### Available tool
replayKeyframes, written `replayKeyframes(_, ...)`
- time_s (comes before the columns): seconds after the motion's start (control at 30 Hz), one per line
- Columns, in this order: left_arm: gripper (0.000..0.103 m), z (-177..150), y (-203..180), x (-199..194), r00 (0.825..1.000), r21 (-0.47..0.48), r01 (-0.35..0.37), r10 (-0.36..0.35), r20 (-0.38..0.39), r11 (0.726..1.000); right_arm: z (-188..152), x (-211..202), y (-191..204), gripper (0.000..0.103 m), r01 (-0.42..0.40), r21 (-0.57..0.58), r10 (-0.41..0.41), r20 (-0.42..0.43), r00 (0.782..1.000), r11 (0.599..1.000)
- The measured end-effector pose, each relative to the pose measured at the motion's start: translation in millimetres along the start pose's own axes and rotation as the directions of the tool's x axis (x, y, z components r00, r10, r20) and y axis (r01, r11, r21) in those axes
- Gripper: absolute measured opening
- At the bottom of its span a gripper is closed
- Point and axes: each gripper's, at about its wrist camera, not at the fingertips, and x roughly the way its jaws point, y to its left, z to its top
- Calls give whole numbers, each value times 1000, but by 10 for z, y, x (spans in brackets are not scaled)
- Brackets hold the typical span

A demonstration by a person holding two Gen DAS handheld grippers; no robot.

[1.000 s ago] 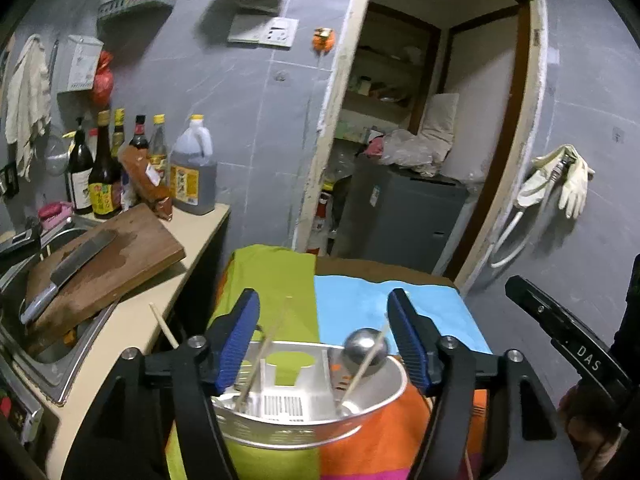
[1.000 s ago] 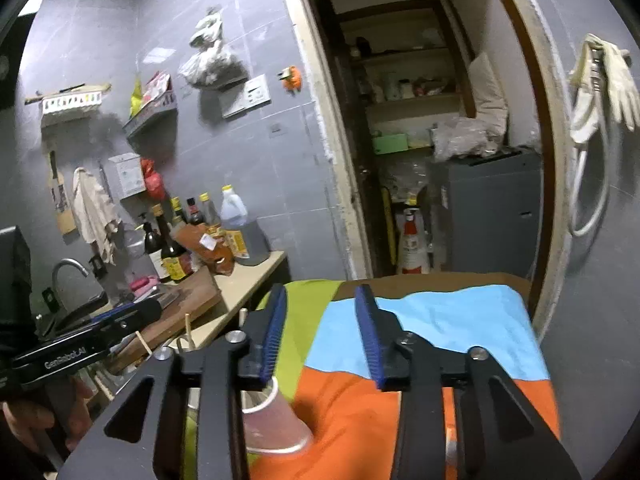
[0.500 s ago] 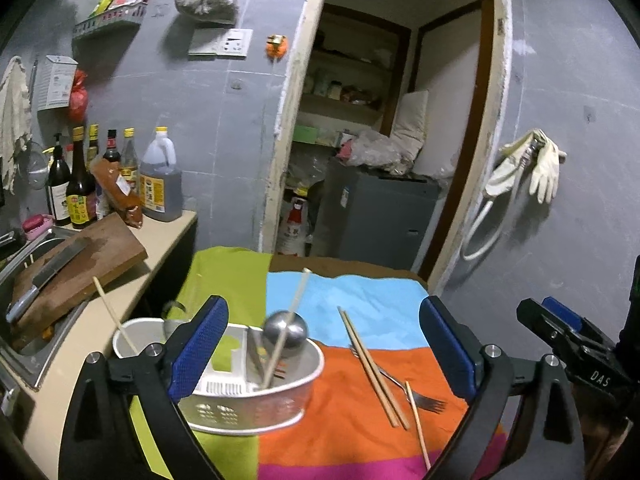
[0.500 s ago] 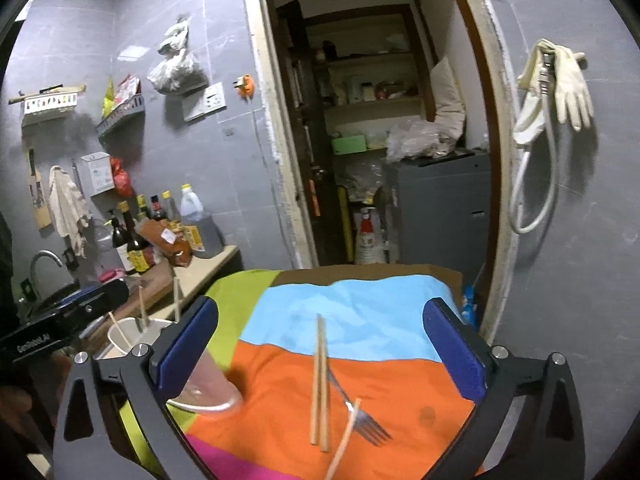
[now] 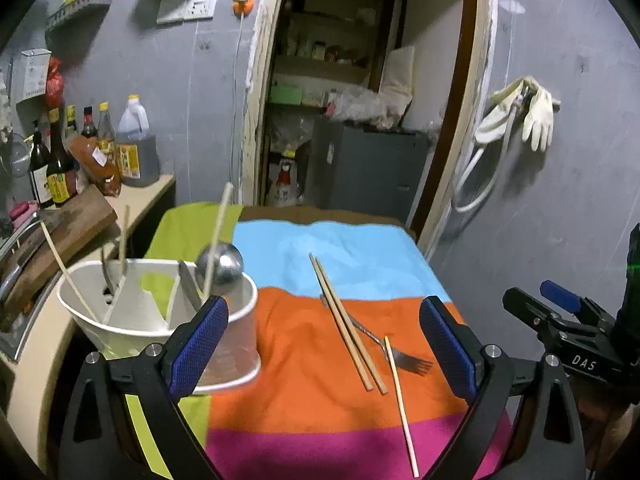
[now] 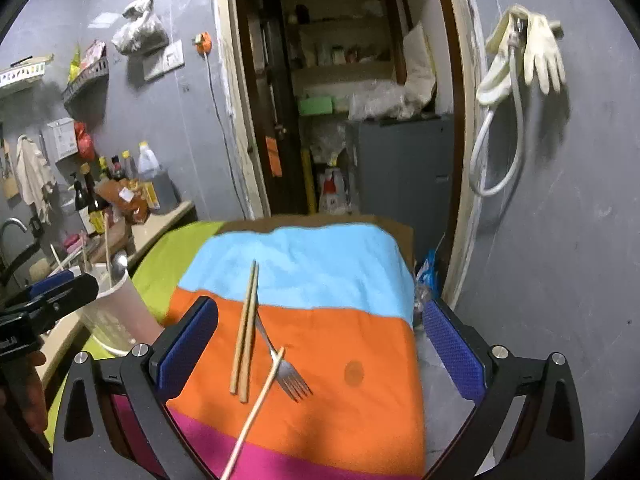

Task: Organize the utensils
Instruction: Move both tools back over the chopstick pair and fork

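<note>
My left gripper (image 5: 323, 338) spread wide, holding nothing; my right gripper (image 6: 318, 344) likewise. Paired chopsticks (image 6: 245, 330) lie on striped cloth (image 6: 360, 280), right of white utensil holder (image 5: 132, 316). Fork (image 6: 286, 368) touches them; single chopstick (image 6: 256, 408) crosses fork.

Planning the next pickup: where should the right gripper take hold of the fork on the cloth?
Probably the fork neck just behind the tines, from above, jaws across its width. A pale chopstick crosses the handle there and the brown pair covers its far end. The right gripper is open.
</note>
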Motion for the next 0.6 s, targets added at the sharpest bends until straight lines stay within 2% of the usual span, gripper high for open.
replayKeyframes(0.27,94,-189,-122,391,992,-20,-64,61,-106,998,-186,305,-209,103,-42,12,43,-125,991,999)
replayKeyframes(0.4,94,-273,-144,555,988,-41,-73,66,-136,997,-266,490,-309,98,-78,32,83,-185,979,996)
replayKeyframes(0.6,91,-297,-164,806,984,-58,-87,77,-160,994,-288,755,-413,79,-120,52,129,-239,962,991)
